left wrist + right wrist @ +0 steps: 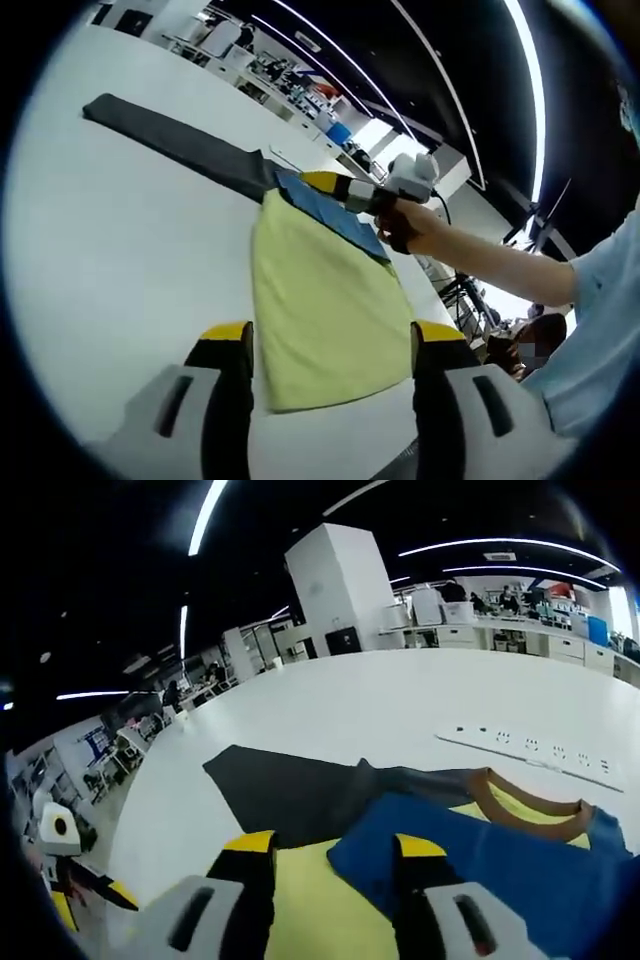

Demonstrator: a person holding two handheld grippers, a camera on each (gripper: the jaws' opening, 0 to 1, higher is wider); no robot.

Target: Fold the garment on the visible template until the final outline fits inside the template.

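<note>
Yellow-and-blue T-shirt (325, 300) on white counter (110, 270), dark template (180, 145) beneath, left tongs (330, 350) released, right tongs (335, 865) seemingly released over blue fold.

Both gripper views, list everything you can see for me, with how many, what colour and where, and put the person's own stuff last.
Garment: one, yellow with a blue part and a brown collar, lying on the table, partly folded.
Dark template: one, dark grey, flat on the table, running out from under the garment's far end.
Table: one, white, under everything.
Power strip: one, white, on the table beyond the collar.
Office background: desks and seated people, far off, too small to count.
Left gripper: yellow-tipped black jaws apart, either side of the garment's near end.
Right gripper: yellow-tipped jaws at the blue part's edge; grip unclear.
Hand: one, holding the right gripper.
Sleeve: one, light blue.
</note>
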